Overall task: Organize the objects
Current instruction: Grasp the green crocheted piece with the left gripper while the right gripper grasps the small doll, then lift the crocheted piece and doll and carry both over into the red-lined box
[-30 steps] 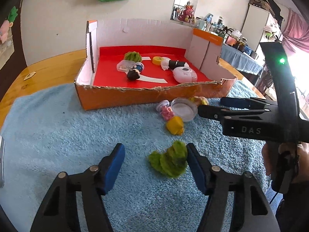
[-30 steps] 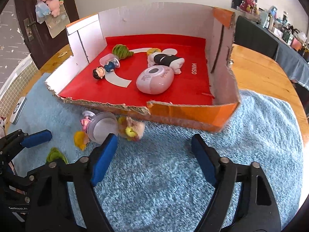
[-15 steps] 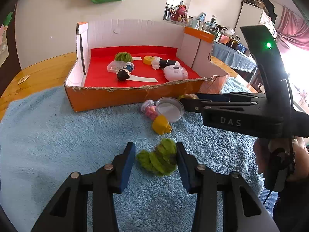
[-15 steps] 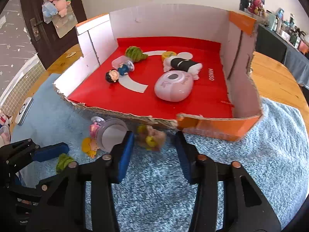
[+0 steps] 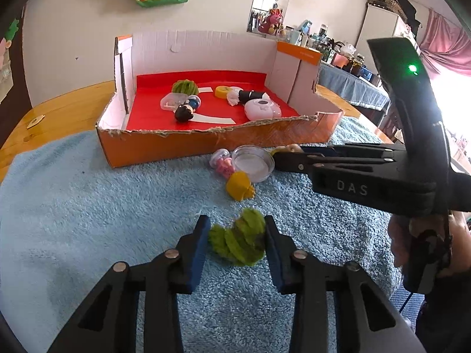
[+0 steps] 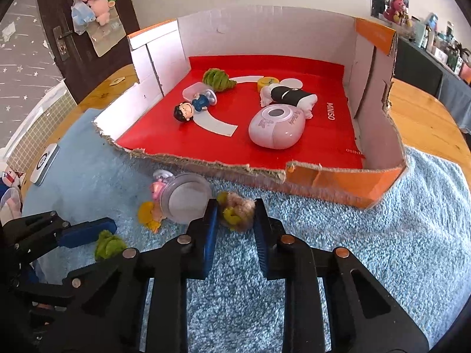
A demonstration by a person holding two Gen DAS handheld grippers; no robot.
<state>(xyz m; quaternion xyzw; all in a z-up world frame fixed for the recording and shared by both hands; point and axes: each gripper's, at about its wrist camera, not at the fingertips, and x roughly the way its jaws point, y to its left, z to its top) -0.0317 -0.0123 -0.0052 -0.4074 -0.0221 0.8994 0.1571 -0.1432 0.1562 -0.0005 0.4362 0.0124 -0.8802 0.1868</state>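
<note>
Bright daylight throughout, strongest from the window (image 5: 454, 88) at right of the left wrist view, blown out to white. Soft, shallow shadows under the cardboard box (image 6: 338, 182) front wall. Strong fisheye curvature with dark vignetted corners. Slight softness on the blue towel (image 6: 382, 250) pile; otherwise sharp, no motion blur.

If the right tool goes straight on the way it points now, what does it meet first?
Probably the torn near wall of the orange cardboard box. The right tool has just been closing and now grips the small tan and yellow furry toy; the wall stands close behind it, though depth is unclear.
</note>
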